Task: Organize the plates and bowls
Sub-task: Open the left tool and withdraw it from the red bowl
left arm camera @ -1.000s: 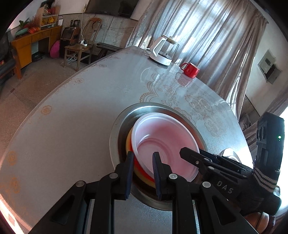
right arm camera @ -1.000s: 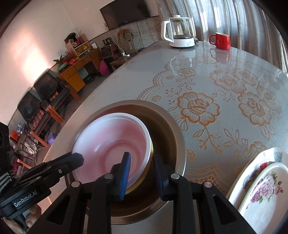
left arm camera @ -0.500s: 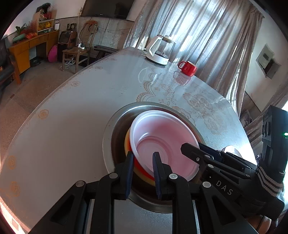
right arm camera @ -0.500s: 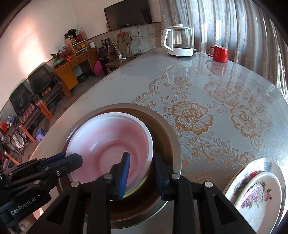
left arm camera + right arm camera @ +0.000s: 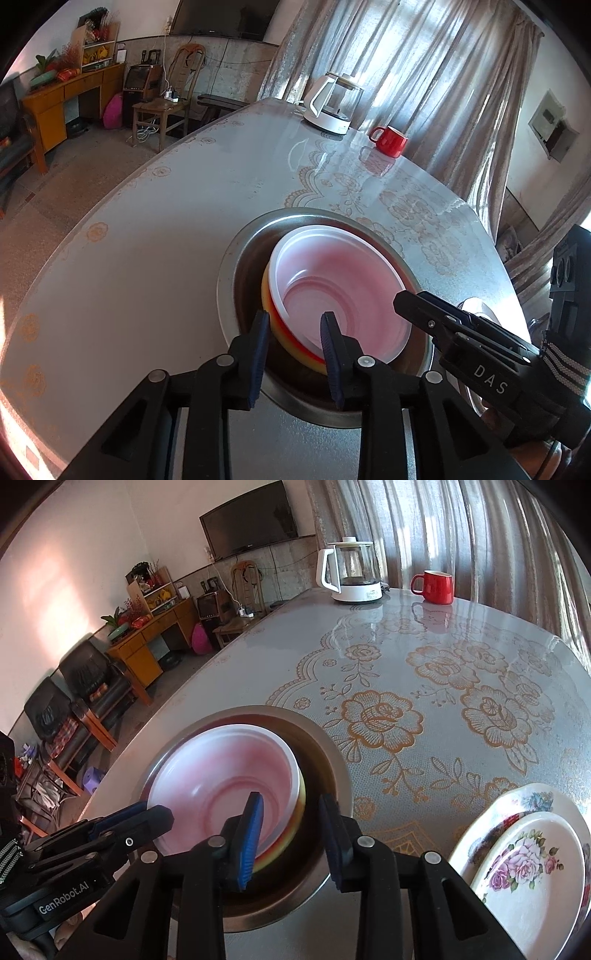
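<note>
A white plastic bowl [image 5: 332,284] sits nested on red and yellow bowls [image 5: 275,325] inside a wide steel basin [image 5: 236,266]. My left gripper [image 5: 293,354] is open, its fingers astride the near rim of the bowl stack without pinching it. My right gripper [image 5: 291,843] is open too, its fingers astride the stack's right rim [image 5: 295,775]; it also shows in the left wrist view [image 5: 424,306]. Two flowered plates [image 5: 524,871] lie stacked on the table to the right of the basin.
A round table [image 5: 424,672] with a floral cloth carries a glass kettle [image 5: 351,574] and a red mug [image 5: 436,587] at its far edge. Chairs, a wooden desk and a TV stand beyond the table on the left.
Both grippers have opened wider around the bowl stack's rim. The cameras have drawn back slightly; the bowls stay in the basin.
</note>
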`<state>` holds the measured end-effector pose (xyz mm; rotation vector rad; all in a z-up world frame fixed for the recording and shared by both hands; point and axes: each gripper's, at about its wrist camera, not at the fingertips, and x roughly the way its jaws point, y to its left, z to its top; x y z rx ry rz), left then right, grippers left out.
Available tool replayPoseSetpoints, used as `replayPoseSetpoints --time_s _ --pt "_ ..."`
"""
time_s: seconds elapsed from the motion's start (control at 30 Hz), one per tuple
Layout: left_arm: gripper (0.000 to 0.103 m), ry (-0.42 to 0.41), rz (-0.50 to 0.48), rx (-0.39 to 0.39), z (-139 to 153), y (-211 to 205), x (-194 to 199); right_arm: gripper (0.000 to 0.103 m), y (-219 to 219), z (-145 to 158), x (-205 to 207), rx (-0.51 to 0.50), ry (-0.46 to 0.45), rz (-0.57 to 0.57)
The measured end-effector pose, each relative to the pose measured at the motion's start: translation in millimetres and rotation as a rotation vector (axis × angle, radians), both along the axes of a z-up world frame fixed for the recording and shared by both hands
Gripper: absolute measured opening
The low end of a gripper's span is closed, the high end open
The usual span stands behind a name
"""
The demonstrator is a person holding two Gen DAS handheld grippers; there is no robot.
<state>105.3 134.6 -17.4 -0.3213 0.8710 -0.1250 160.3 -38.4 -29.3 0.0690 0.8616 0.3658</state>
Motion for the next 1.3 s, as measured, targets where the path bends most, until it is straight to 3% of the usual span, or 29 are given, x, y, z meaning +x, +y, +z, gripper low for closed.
replayPoseSetpoints --time_s 0.47,0.6,0.93,1.3 --pt "0.035 -0.028 0.006 0.021 8 0 -14 0.031 -16 2 -11 0.031 -0.013 -0.042" --pt "0.041 -0.037 0.021 0.030 10 2 -19 0.031 -22 -1 -11 0.044 0.002 -0.056" --pt "0.048 -0.013 0.104 -0.001 3 32 -28 0.032 -27 -7 -13 0.070 0.029 -0.065" --pt "0.048 0.046 0.186 -0.026 -12 61 -31 0.032 -36 -16 -15 0.091 0.053 -0.084"
